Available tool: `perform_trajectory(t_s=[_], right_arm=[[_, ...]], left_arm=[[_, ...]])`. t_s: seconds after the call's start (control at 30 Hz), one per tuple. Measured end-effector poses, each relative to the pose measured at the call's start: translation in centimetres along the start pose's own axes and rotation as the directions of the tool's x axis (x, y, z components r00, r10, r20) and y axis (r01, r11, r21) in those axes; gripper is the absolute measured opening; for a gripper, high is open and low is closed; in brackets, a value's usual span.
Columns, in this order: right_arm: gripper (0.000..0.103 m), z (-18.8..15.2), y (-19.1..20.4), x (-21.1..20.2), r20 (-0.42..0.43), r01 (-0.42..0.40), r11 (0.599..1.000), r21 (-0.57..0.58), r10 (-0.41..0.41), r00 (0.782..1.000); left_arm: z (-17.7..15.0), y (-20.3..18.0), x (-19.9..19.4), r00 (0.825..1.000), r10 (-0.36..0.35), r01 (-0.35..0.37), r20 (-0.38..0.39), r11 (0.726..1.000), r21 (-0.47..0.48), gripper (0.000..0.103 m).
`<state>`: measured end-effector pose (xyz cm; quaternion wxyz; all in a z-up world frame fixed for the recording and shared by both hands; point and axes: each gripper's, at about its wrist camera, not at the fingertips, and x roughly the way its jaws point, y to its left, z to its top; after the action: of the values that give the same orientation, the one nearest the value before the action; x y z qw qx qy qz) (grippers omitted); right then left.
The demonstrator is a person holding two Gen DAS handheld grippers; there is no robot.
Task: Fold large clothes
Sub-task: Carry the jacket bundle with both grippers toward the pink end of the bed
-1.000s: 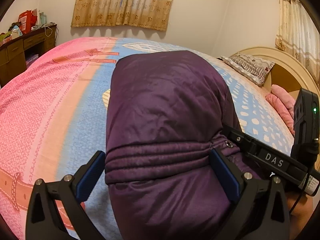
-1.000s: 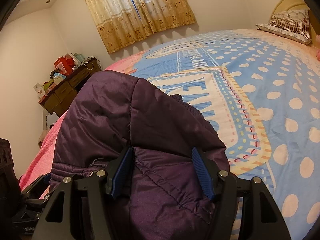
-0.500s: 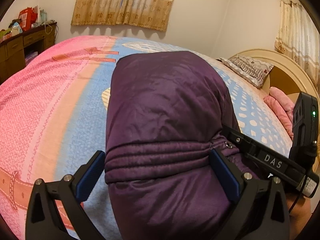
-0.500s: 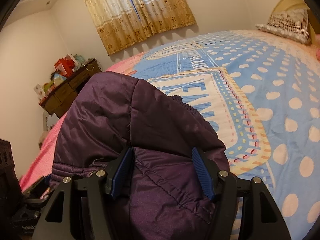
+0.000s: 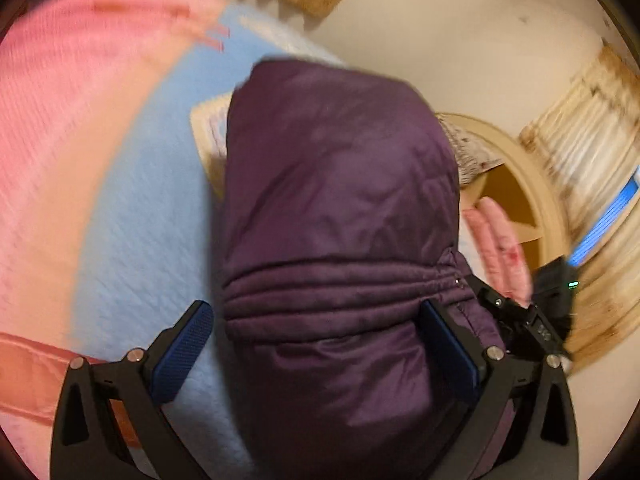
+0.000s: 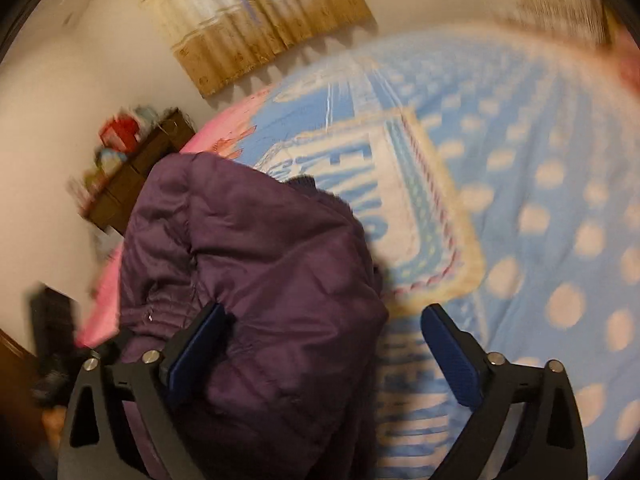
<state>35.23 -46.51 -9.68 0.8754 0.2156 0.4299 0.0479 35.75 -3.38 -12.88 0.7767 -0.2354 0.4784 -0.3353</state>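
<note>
My right claw (image 6: 322, 344) has just been opening; it is spread wide, one pad off the purple coat (image 6: 256, 280). My left claw (image 5: 316, 344) looks spread too, though it's blurry. The coat sits folded on the bed (image 5: 132, 208), let go.

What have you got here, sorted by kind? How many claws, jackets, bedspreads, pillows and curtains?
Claws: 2, the left claw and the right claw
Purple jacket: 1
Bedspread: 1
Patterned pillow: 1
Curtains: 2, the far curtain and the side curtain
Total: 7
</note>
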Motion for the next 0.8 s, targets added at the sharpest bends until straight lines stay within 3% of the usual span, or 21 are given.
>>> perform_trajectory(t_s=[0.1,0.23,0.4,0.53,0.57,0.6,0.63,0.67,0.8], right_arm=[[0.101,-0.1,-1.7,1.3,-0.048,-0.097,0.992,0.079,0.101,0.994],[0.101,-0.8,-3.5,2.7,-0.069,-0.217,0.961,0.170,0.232,0.970],[0.101,-1.1,-3.5,3.1,-0.061,-0.255,0.954,0.156,0.267,0.962],[0.102,-0.3,-2.7,4.7,-0.103,-0.262,0.955,0.141,0.277,0.955],[0.098,-0.2,-2.4,4.9,-0.123,-0.268,0.954,0.135,0.285,0.951],[0.077,-0.1,-2.1,4.9,-0.133,-0.320,0.936,0.146,0.339,0.931],[0.071,0.0,-2.1,4.9,-0.129,-0.363,0.916,0.172,0.387,0.913],[0.064,-0.1,-2.0,4.7,-0.122,-0.377,0.909,0.175,0.400,0.908],[0.053,-1.3,-1.8,3.3,-0.073,-0.420,0.890,0.177,0.437,0.896]], left_arm=[[-0.1,0.2,0.5,0.999,-0.033,0.033,0.005,0.999,0.009,0.103],[0.1,1.2,1.9,0.992,-0.125,0.123,-0.027,0.991,-0.059,0.103],[-0.2,0.8,1.9,0.989,-0.146,0.145,-0.024,0.988,-0.044,0.103],[0.1,-0.1,2.4,0.990,-0.139,0.138,-0.025,0.990,-0.030,0.103],[0.2,-0.5,2.6,0.991,-0.130,0.130,-0.027,0.991,-0.023,0.103],[0.2,-1.2,2.6,0.992,-0.122,0.122,-0.026,0.992,-0.012,0.103],[0.2,-2.1,2.6,0.994,-0.109,0.109,-0.024,0.994,0.010,0.103],[0.2,-3.3,2.8,0.995,-0.100,0.100,-0.018,0.994,0.031,0.103],[-0.4,-5.6,1.9,0.997,-0.081,0.079,0.019,0.993,0.083,0.099]])
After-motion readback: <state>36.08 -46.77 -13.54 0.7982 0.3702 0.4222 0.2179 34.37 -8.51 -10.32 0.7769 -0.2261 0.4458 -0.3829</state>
